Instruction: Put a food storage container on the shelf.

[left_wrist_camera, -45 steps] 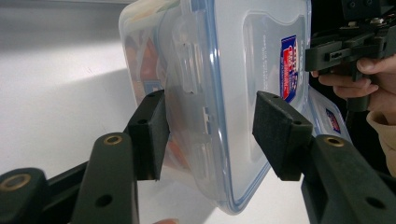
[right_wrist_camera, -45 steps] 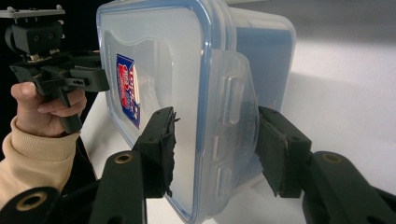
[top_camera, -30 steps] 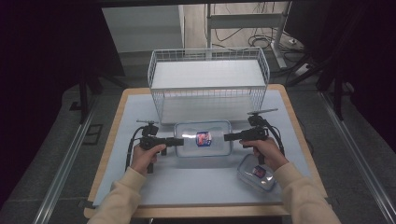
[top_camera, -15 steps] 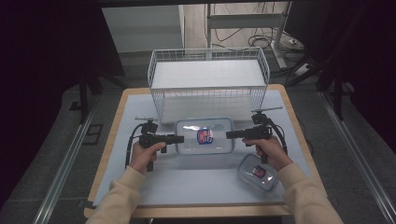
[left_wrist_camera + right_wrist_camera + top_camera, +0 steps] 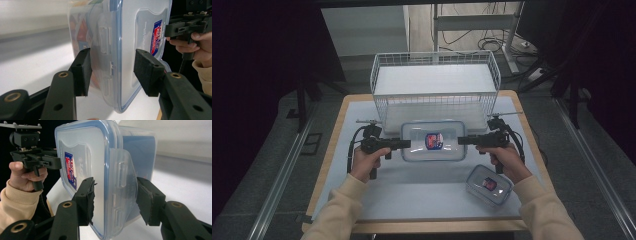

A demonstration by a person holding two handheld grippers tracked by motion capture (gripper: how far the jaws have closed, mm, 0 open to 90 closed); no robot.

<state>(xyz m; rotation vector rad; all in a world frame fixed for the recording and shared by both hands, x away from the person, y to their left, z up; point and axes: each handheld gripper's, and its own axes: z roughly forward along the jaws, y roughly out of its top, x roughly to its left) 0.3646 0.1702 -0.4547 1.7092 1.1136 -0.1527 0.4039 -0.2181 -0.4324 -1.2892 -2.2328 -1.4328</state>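
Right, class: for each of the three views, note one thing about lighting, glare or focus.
High view: the white table is brightly lit and the surroundings fall into darkness; glare whitens the large container's lid. Left gripper view: the jaws and container edge are sharp, the surface behind is soft and pale. Right gripper view: the lid's label is clear, the background blurs, and the left gripper stands against black.

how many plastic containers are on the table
2: a large container held between both tools in front of the wire basket, and a small container near the person's right forearm.

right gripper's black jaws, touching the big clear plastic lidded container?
Touching: the right gripper view shows the right gripper clamping the large clear plastic lidded container, pads pressed on lid and side latch.
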